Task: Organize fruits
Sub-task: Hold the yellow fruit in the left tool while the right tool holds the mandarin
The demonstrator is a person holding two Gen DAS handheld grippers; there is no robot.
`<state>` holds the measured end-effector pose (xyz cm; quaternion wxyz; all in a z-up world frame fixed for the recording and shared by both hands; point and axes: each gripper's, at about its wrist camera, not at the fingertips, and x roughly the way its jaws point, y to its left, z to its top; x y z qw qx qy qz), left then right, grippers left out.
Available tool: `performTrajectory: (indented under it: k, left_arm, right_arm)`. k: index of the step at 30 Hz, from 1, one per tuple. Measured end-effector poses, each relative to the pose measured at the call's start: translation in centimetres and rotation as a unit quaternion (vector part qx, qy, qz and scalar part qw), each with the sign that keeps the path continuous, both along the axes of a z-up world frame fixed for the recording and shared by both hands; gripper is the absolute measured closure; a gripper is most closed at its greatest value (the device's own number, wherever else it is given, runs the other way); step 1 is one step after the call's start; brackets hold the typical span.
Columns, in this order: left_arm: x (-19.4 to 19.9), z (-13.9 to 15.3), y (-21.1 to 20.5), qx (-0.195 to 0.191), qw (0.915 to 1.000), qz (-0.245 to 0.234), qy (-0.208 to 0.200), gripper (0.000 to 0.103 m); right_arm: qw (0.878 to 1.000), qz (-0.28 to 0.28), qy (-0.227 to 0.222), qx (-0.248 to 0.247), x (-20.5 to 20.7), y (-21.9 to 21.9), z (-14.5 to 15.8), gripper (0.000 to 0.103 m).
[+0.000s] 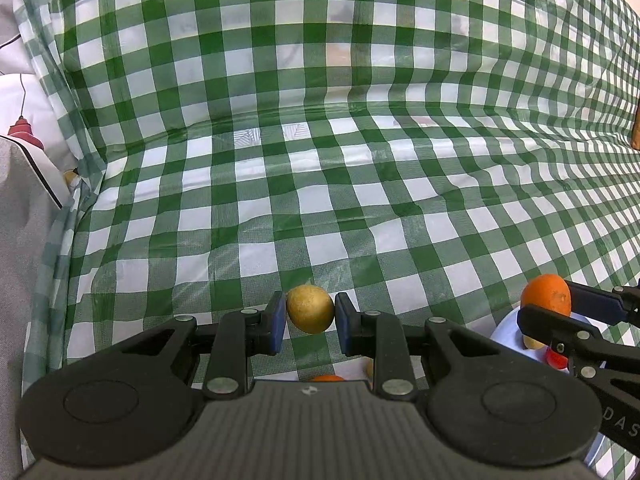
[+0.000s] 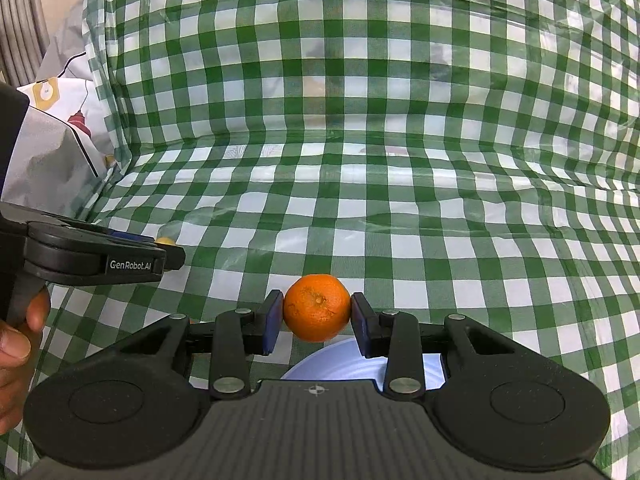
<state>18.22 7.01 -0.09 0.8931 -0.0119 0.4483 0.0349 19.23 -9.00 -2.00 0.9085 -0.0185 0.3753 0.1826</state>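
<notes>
Left gripper [image 1: 310, 316] pinching a yellow fruit [image 1: 310, 309]; right gripper [image 2: 317, 316] pinching an orange [image 2: 317, 307] above the plate [image 2: 340, 364].

Both grippers closed, each carrying one fruit

The left gripper [image 1: 310, 316] tilts downward, pads pressed on a yellow fruit [image 1: 310, 309]. The right gripper [image 2: 317, 316] tilts down alongside, clamping an orange [image 2: 317, 308]. A bare hand [image 2: 16, 344] grips the left handle.
</notes>
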Motion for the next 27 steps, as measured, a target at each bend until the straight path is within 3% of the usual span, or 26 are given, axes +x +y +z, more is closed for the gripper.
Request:
performTrajectory:
  k: [27]
  left_arm:
    - [-0.01,0.11,-0.17,-0.002,1.0000,0.002,-0.002,0.074]
  right_arm:
    - [1.000,-0.002,0.002,-0.006,-0.04,0.06,0.29,0.065]
